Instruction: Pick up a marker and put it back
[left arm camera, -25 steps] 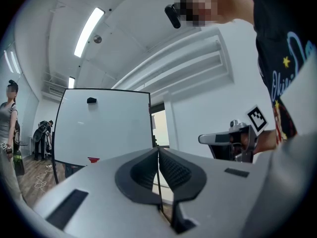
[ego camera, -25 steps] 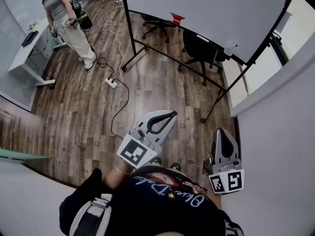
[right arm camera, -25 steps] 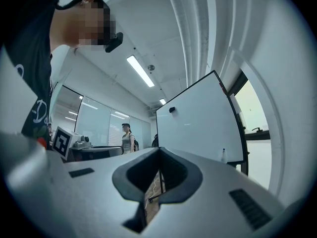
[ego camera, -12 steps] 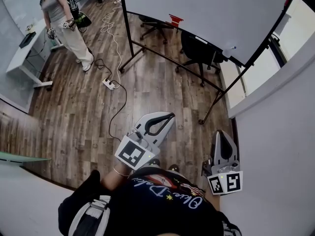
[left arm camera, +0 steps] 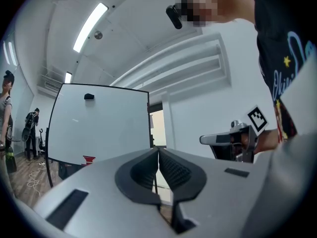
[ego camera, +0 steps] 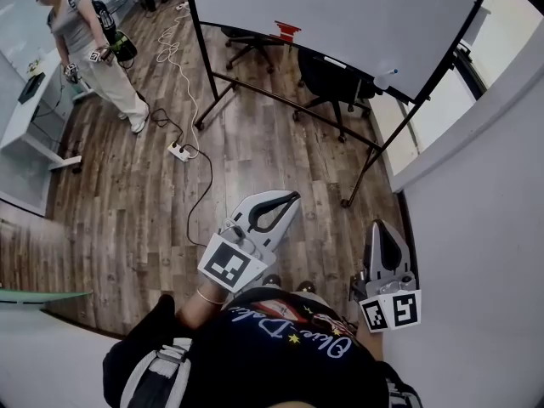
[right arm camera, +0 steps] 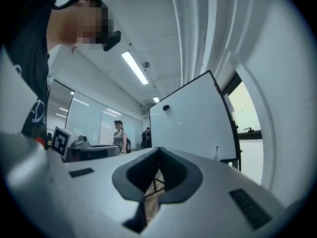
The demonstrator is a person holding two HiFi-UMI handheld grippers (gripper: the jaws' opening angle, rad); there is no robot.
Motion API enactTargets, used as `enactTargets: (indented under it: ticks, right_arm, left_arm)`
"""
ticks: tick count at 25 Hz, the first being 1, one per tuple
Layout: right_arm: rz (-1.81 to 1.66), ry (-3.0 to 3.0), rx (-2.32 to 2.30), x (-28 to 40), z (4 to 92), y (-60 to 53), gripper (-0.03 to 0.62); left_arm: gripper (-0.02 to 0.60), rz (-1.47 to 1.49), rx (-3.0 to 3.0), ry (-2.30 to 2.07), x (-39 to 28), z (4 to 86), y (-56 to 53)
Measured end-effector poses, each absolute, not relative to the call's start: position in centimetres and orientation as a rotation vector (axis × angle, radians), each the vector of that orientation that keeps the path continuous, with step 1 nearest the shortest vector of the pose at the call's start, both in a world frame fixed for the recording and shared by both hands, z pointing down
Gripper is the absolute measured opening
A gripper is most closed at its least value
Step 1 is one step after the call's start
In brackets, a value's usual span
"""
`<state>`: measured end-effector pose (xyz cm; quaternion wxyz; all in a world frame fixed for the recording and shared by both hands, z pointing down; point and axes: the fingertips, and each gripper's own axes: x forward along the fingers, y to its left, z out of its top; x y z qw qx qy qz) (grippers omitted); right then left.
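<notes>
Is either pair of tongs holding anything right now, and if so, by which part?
Nothing is held: the left tongs and the right tongs are both shut with nothing between them.

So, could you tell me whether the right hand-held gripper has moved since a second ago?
No, not noticeably. The right hand-held gripper lies just right of and below the whiteboard stand's foot, as in both earlier head views.

White marker (ego camera: pixel 384 75) with a blue tip, upright at the whiteboard's (ego camera: pixel 340 7) lower edge, near its right corner
</notes>
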<state>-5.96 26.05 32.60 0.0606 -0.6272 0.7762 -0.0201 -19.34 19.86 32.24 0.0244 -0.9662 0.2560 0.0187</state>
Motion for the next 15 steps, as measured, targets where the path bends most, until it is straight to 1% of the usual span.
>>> enactTargets:
  ticks: [15]
  right_arm:
    - [-0.016,2.272,-2.022,-7.5,32.3,25.0,0.0]
  left_arm:
    - [0.003,0.088,-3.028,0.683,-21.0,32.7,17.5]
